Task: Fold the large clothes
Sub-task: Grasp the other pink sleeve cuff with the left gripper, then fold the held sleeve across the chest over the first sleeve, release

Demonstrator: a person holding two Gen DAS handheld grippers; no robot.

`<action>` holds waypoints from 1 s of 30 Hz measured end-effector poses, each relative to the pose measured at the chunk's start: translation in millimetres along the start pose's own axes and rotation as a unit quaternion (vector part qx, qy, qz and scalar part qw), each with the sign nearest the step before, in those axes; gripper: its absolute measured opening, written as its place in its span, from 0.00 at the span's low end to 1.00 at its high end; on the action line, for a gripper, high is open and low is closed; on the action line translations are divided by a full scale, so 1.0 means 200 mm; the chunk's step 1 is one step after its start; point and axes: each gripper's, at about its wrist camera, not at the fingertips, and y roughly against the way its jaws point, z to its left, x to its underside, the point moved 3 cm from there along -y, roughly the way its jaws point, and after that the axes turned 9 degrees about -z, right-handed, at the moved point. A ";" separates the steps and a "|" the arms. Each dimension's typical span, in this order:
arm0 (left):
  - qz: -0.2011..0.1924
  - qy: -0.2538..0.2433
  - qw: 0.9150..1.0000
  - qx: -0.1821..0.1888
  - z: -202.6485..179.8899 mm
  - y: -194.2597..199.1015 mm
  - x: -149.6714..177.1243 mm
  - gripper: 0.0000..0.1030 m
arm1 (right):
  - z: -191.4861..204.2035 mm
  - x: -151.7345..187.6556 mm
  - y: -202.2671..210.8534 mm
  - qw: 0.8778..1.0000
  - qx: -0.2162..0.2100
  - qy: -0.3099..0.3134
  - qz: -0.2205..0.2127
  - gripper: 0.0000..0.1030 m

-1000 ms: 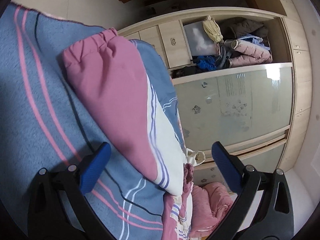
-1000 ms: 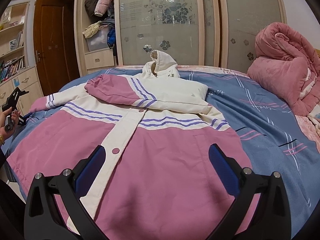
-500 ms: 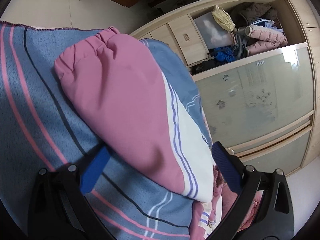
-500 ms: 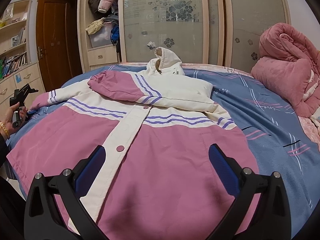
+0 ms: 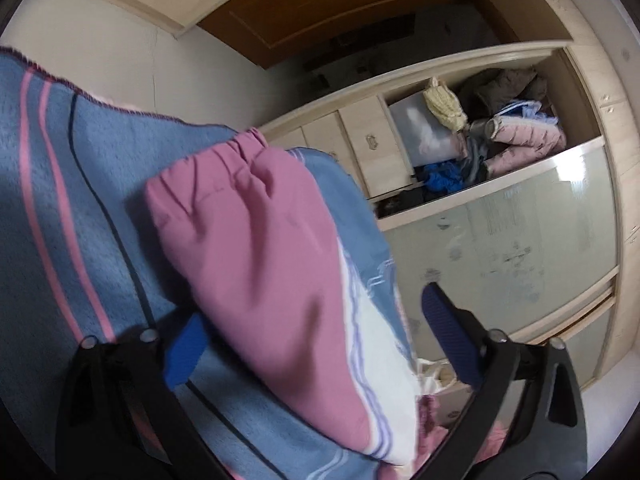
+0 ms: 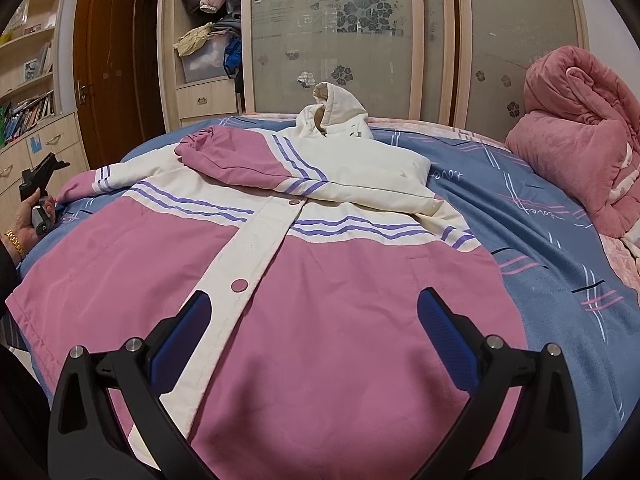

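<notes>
A pink and cream hooded jacket lies front up on the bed, with one sleeve folded across its chest. The other sleeve stretches out to the bed's left edge. My left gripper straddles that sleeve near the cuff. Its jaws are closing, the sleeve lies between them, and the right pad still stands apart from the cloth. In the right wrist view a person's hand holds it there. My right gripper hovers open over the jacket's lower front, with nothing between its fingers.
A blue striped blanket covers the bed. A bundled pink quilt sits at the right. Behind the bed stands a wardrobe with an open shelf of clothes. A brown door and a bookshelf are at the left.
The left gripper has tilted and come in over the outstretched sleeve, which now lies deeper between its fingers, and its jaws have narrowed a little. The right gripper has hardly moved.
</notes>
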 end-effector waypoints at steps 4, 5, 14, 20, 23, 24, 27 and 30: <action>-0.005 -0.023 0.999 -0.036 0.01 0.00 0.00 0.50 | 0.02 -0.01 0.00 1.000 -0.003 0.005 -0.001 0.99; -0.010 -0.013 0.999 -0.048 0.04 0.01 -0.01 0.29 | 0.02 -0.01 0.00 1.000 -0.003 0.006 -0.001 0.99; -0.088 -0.201 0.973 -0.070 -0.41 0.17 0.06 0.12 | 0.01 -0.05 0.01 1.000 -0.009 -0.009 -0.014 0.99; -0.092 -0.398 0.913 -0.003 -1.12 0.22 0.46 0.12 | -0.03 -0.07 0.01 0.999 -0.015 -0.040 -0.017 0.99; -0.073 -0.463 0.883 0.024 -1.44 0.15 0.72 0.12 | -0.03 -0.07 -0.01 0.999 -0.013 -0.042 -0.013 0.99; -0.060 -0.488 0.870 0.041 -1.57 0.13 0.86 0.12 | -0.04 -0.07 -0.01 0.999 -0.012 -0.043 -0.012 0.99; -0.014 -0.541 0.836 0.092 -1.84 0.07 1.26 0.14 | -0.05 -0.08 -0.02 0.998 -0.014 -0.056 -0.013 0.99; 0.055 -0.573 0.808 0.128 -1.96 -0.01 1.72 0.26 | -0.06 -0.08 -0.03 0.998 -0.013 -0.060 -0.009 0.99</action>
